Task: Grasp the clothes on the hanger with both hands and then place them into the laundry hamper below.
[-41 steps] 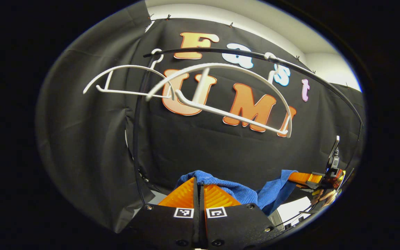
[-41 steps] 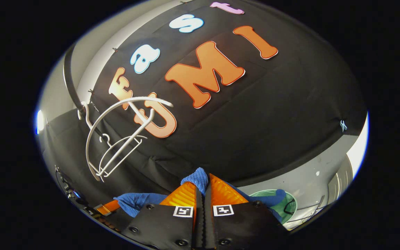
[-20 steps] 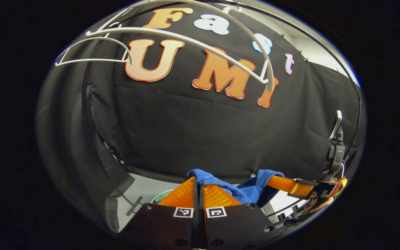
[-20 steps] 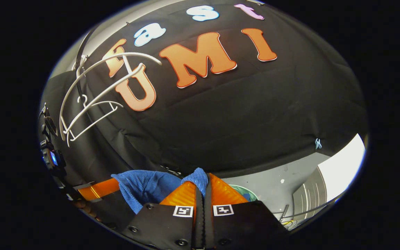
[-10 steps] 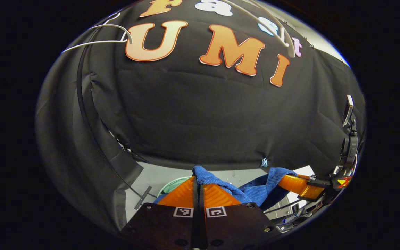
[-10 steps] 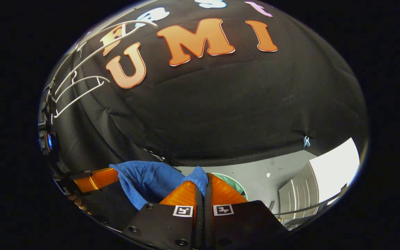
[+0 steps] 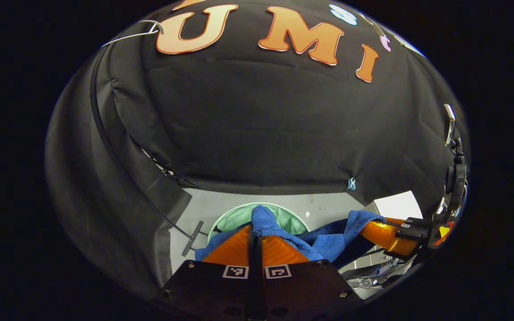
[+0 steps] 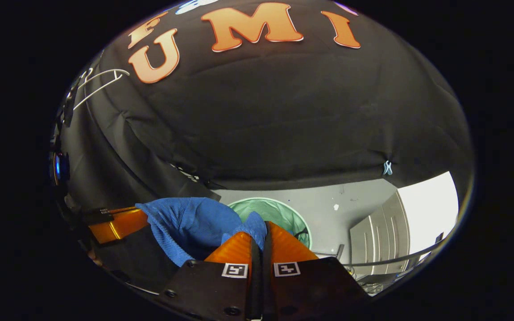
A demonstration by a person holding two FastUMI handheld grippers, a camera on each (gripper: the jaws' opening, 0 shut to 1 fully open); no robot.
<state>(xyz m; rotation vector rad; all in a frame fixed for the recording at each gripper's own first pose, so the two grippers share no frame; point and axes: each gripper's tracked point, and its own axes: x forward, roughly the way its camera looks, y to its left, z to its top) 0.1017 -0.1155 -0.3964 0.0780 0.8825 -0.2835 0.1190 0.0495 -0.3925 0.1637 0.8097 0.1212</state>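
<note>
Left gripper [image 7: 254, 228]: fingers pressed together on a fold of the blue garment [image 7: 328, 240], which bunches up above the tips; seen also in the right gripper view at the left edge [image 8: 147, 214], its fingers reaching into the same cloth; Right gripper [image 8: 260, 227]: fingers clamped together on another fold of the blue garment [image 8: 190, 227], a small tuft standing above the tips; seen also in the left gripper view at the right edge [image 7: 368, 225], finger ends wrapped in the cloth; Blue garment: ribbed knit, slung between the two grippers, sagging in the span between them, hanging above the laundry hamper [image 7: 234, 216] and not resting in it; whether any trailing hem touches the rim cannot be told; Laundry hamper: round, pale green rim and green lining, standing on the grey floor [image 7: 319, 203] just in front of the lower hem of the black booth wall; in the right gripper view [image 8: 283, 214] partly behind the finger tips; White hangers [image 8: 98, 84]: bare, high at the upper left, well apart from the garment; one hanger end [image 7: 136, 31] at the top left of the left gripper view; Small pale clip [image 8: 387, 167]: on the lower hem of the wall cloth; Grey cabinet [image 8: 379, 238]: at the right edge of the floor.
</note>
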